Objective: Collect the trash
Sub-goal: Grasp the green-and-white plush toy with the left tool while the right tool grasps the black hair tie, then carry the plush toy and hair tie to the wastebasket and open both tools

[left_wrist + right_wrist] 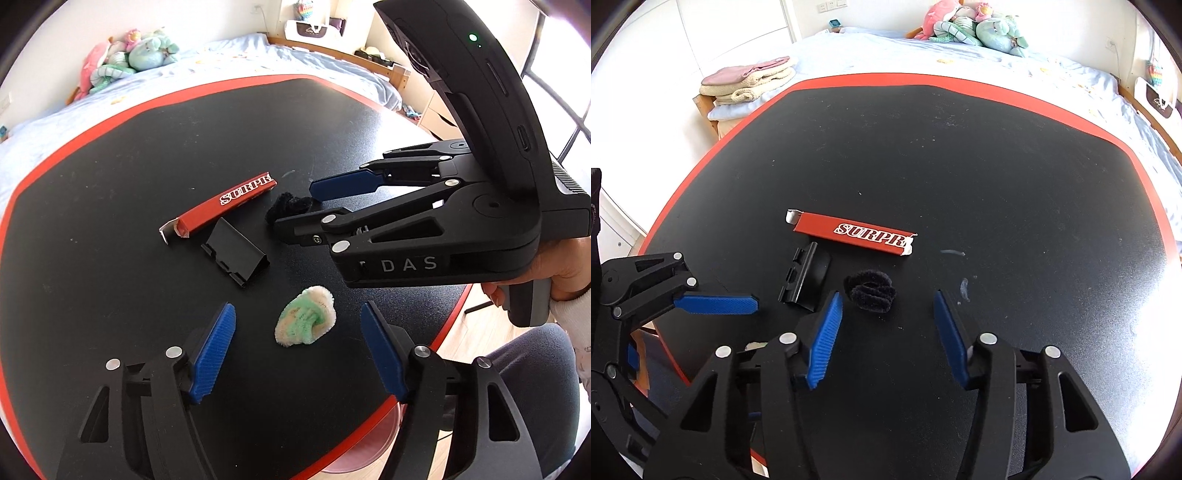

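Both tongs are spread wide and carry nothing. The right tongs [886, 332] hang low over the desk [997, 166], their pads either side of the black fuzzy loop [870, 291], which lies just right of the black clip [805, 278] and nearer than the red wrapper [855, 233]. The left tongs [297, 347] hover with the green-and-cream wad [306, 318] between their pads. If the right pair closes too high, I judge the soft loop could slip out; too far left and a pad could nudge the clip. The two pairs work close together, so a hasty reach could knock one against the other. Only the left view shows the wad clearly, plus a pinkish rim below the near desk edge, possibly a bin [369, 439]; the right view alone shows the loop unobstructed.
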Motion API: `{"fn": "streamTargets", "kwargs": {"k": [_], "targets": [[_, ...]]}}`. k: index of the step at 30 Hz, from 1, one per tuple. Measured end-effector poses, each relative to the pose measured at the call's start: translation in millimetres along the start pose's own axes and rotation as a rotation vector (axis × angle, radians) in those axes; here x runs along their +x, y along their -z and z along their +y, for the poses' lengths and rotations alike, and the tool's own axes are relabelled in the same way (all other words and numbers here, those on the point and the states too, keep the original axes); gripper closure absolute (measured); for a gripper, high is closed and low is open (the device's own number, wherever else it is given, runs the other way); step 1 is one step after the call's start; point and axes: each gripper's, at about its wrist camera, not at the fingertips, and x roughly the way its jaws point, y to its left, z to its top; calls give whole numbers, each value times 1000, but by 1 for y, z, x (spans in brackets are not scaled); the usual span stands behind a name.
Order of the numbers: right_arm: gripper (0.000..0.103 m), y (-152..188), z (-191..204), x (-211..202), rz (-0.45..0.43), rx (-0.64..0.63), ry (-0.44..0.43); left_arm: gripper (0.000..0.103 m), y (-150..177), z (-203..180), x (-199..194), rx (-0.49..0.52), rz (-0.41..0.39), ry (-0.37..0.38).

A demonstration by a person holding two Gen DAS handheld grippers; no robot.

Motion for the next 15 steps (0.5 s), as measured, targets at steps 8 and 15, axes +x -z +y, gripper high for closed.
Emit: {"fn": "streamTargets", "kwargs": {"k": [8, 15], "targets": [[81, -1, 2, 1, 1, -2, 1, 65, -2, 2, 1, -2, 7, -10], [90, 3, 0, -3, -3, 6, 6, 82, -3, 7, 1, -9, 16, -15]]}}
